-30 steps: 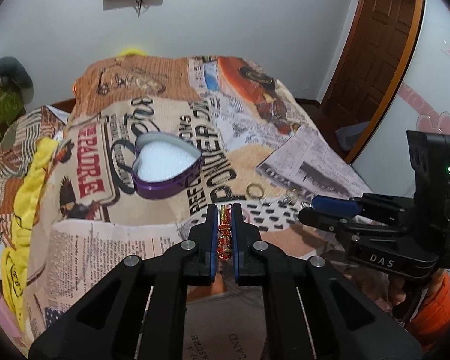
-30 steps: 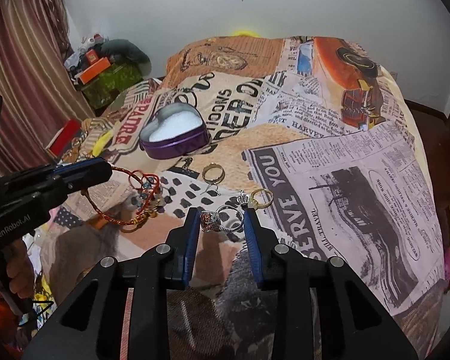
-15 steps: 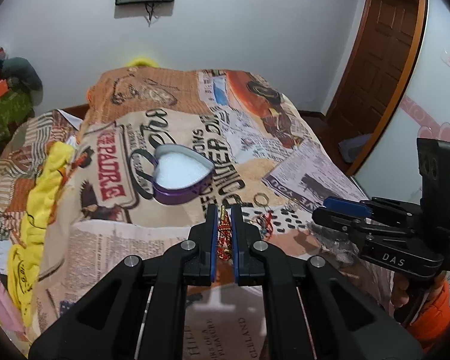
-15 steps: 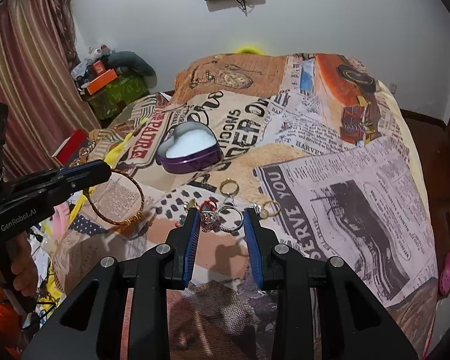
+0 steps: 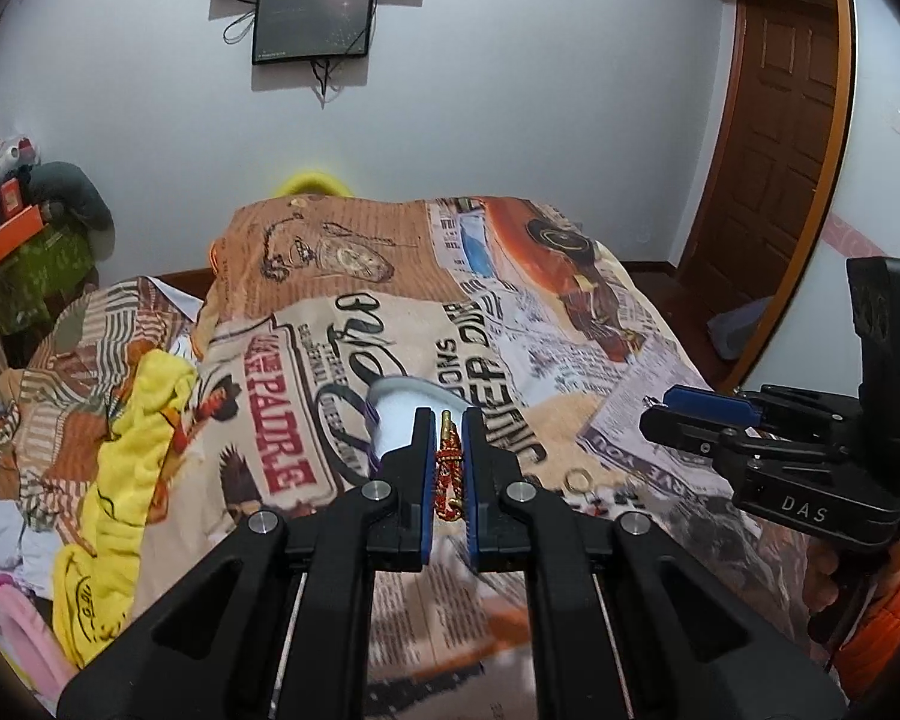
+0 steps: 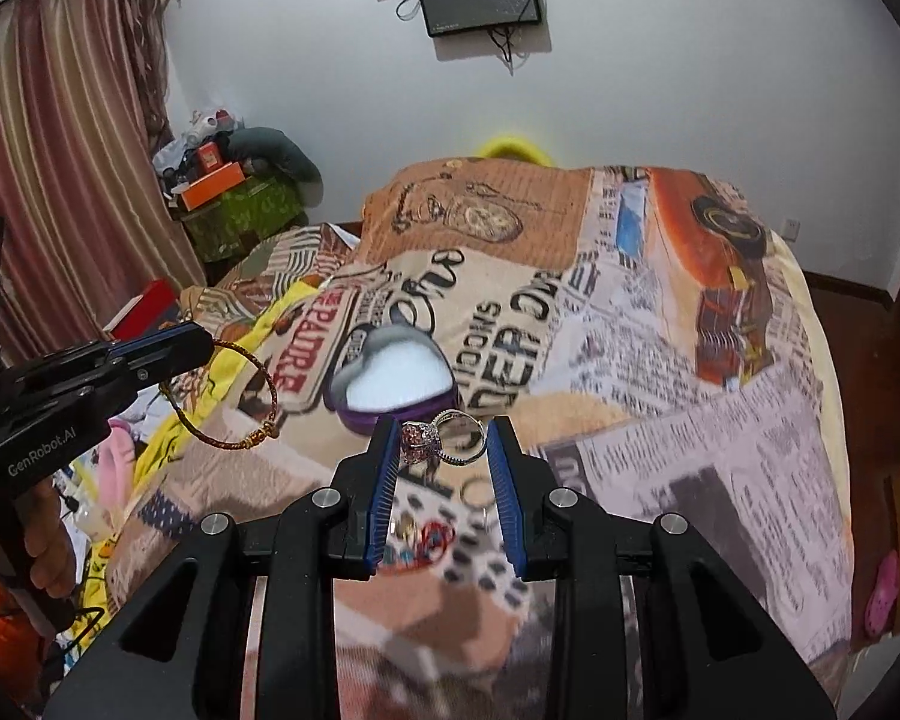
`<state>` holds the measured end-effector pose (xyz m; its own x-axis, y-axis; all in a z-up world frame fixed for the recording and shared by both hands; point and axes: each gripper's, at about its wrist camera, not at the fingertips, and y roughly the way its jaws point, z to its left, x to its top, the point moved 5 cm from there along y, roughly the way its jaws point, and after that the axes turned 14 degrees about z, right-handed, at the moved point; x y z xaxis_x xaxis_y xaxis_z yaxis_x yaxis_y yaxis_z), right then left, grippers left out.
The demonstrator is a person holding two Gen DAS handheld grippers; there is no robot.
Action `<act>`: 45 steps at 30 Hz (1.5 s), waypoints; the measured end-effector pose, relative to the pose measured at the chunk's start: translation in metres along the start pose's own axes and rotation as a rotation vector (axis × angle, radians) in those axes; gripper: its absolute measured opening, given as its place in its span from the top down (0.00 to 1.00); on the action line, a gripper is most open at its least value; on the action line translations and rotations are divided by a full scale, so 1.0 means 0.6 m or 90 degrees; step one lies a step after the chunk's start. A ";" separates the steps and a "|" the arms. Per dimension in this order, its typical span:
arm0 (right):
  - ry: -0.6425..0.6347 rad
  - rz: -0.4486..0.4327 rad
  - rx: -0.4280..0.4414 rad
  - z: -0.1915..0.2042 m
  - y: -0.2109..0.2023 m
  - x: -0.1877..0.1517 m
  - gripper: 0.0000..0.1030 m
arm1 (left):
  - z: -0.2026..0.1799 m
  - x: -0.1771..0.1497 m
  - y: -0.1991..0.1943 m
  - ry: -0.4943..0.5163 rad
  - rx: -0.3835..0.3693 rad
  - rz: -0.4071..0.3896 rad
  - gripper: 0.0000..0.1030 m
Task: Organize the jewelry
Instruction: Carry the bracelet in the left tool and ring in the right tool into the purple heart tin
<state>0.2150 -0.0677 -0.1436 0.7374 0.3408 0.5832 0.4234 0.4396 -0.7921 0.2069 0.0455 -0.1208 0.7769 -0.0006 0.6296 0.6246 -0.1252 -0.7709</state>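
My left gripper [image 5: 448,420] is shut on a red and gold bracelet [image 5: 448,471], seen edge-on between its pads; in the right wrist view the bracelet [image 6: 225,393] hangs as a hoop from the left gripper [image 6: 201,336]. My right gripper [image 6: 444,429] is shut on a silver ring with a pink stone [image 6: 444,438]; it shows in the left wrist view [image 5: 660,411] at the right. Both are held above the bed. The purple heart-shaped box [image 6: 393,381] with a white lining lies open just beyond them, partly hidden in the left wrist view [image 5: 393,414].
A patchwork newspaper-print bedspread [image 6: 660,360] covers the bed. A gold ring [image 5: 578,480] and other small jewelry [image 6: 432,537] lie on it near me. A yellow cloth [image 5: 126,450] lies at the left. A cluttered side table [image 6: 234,204] and curtain stand far left.
Both grippers have risen and tilted up from the bedspread with the bracelet and ring in them. The heart box now sits closer behind the fingertips.
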 end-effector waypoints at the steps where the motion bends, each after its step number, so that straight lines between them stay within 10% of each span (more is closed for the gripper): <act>1: -0.004 -0.002 -0.002 0.001 0.002 0.006 0.73 | 0.003 0.003 0.002 0.000 0.000 -0.001 0.94; 45: -0.161 0.170 -0.006 0.030 0.202 0.093 0.73 | 0.073 0.072 0.241 -0.017 -0.057 0.157 0.94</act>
<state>0.2978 0.0194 -0.2041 0.6699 0.6371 0.3813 0.2399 0.3003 -0.9232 0.3342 0.0707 -0.2091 0.9070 -0.0166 0.4208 0.4081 -0.2119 -0.8880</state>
